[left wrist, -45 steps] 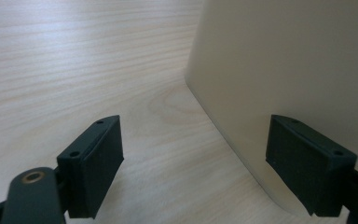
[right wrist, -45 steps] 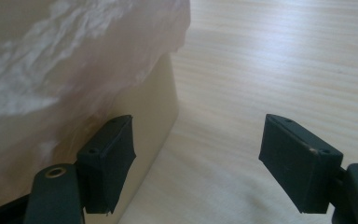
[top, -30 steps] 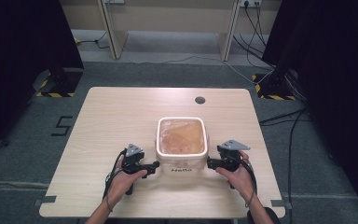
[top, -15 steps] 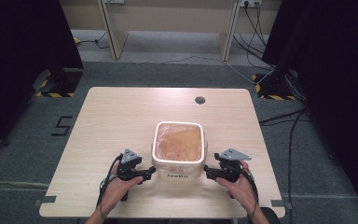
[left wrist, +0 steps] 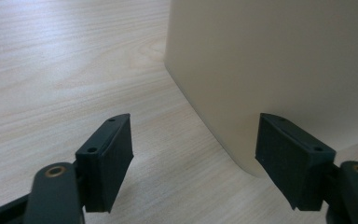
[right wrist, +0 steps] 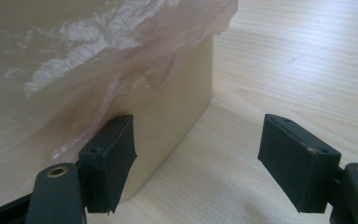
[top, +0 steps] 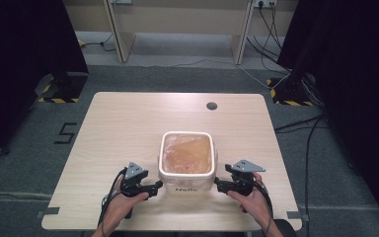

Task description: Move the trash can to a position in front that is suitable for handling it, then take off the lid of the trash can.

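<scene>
While both tools flank it, a cream bin (top: 186, 168) sits near the front middle of the wooden surface (top: 123, 128).

Left tool (top: 154, 186) lies low at the bin's front left corner, held by the left hand (top: 123, 207); in the left gripper view its jaws are spread wide with nothing between them, the bin's rounded corner (left wrist: 242, 84) just ahead and toward the right jaw. Right tool (top: 219, 184), held by the right hand (top: 251, 200), is at the bin's front right corner, jaws likewise spread and gripping nothing; its own view has the bin wall (right wrist: 177, 112) close behind the left jaw. A thin plastic liner (right wrist: 121, 56) drapes over the rim. Word "Hello" is printed on the front.
</scene>
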Demonstrator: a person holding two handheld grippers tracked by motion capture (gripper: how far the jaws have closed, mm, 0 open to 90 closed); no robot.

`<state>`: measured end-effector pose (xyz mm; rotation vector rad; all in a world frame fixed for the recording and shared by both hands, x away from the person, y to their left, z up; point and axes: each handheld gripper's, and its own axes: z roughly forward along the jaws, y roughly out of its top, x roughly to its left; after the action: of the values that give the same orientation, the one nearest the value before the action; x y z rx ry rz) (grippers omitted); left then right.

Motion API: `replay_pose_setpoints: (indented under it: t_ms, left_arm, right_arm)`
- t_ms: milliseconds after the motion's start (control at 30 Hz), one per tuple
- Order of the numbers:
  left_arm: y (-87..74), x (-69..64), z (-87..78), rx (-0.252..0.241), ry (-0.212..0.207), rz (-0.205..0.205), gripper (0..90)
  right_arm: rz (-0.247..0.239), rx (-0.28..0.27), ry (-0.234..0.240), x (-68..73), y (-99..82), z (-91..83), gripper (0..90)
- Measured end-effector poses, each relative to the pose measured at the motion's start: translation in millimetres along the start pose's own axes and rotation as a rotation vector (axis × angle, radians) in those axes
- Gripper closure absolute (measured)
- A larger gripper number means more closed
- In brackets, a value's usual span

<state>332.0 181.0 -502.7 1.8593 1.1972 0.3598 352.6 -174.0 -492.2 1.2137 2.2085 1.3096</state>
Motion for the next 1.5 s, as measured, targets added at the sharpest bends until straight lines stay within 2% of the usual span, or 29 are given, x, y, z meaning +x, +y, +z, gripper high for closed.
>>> replay_pose_setpoints:
  t_ms: [100,367,500,667,767,867,900,967,1000,1100,1400,1500]
  left_arm:
    - [-1.5,3.8,0.6,-0.003,-0.002,-0.019,18.9]
    - [-10.9,8.3,-9.5,0.011,0.024,-0.001,18.2]
    - [-19.9,14.6,-15.0,0.028,0.055,0.002,18.2]
    - [-24.8,19.9,-17.5,0.049,0.094,0.032,18.2]
    - [-28.0,22.4,-15.4,0.067,0.096,0.02,18.2]
    - [-28.2,21.5,-14.3,0.078,0.116,0.053,17.9]
    - [-28.2,21.5,-14.3,0.078,0.116,0.053,17.9]
    - [-30.3,20.7,-12.8,0.083,0.155,0.115,17.8]
    - [-30.3,20.7,-12.8,0.083,0.155,0.115,16.7]
    - [-29.9,22.9,-12.9,0.087,0.138,0.12,15.6]
    - [-29.7,22.5,-12.2,0.091,0.147,0.121,13.5]
    - [-29.6,22.8,-12.0,0.092,0.146,0.117,13.0]
  right_arm:
    - [0.002,0.011,0.003,-1.1,-0.8,0.6,23.2]
    - [0.038,0.009,-0.033,-11.1,-1.5,-1.5,21.0]
    - [0.077,0.004,-0.063,-21.8,-1.3,-5.4,20.4]
    - [0.07,-0.007,-0.095,-28.7,3.5,-6.6,20.0]
    - [0.068,0.001,-0.101,-31.3,4.5,-5.4,20.0]
    - [0.07,-0.001,-0.101,-33.0,6.9,-6.7,20.0]
    - [0.065,-0.005,-0.103,-34.1,8.4,-7.6,20.0]
    - [0.067,-0.014,-0.108,-35.8,11.9,-10.2,19.9]
    - [0.067,-0.014,-0.108,-35.8,11.9,-10.2,19.9]
    - [0.053,-0.026,-0.104,-37.3,20.1,-18.6,19.9]
    - [0.044,-0.079,-0.122,-44.1,43.3,-34.8,20.0]
    - [0.04,-0.107,-0.131,-43.9,58.4,-37.4,20.1]
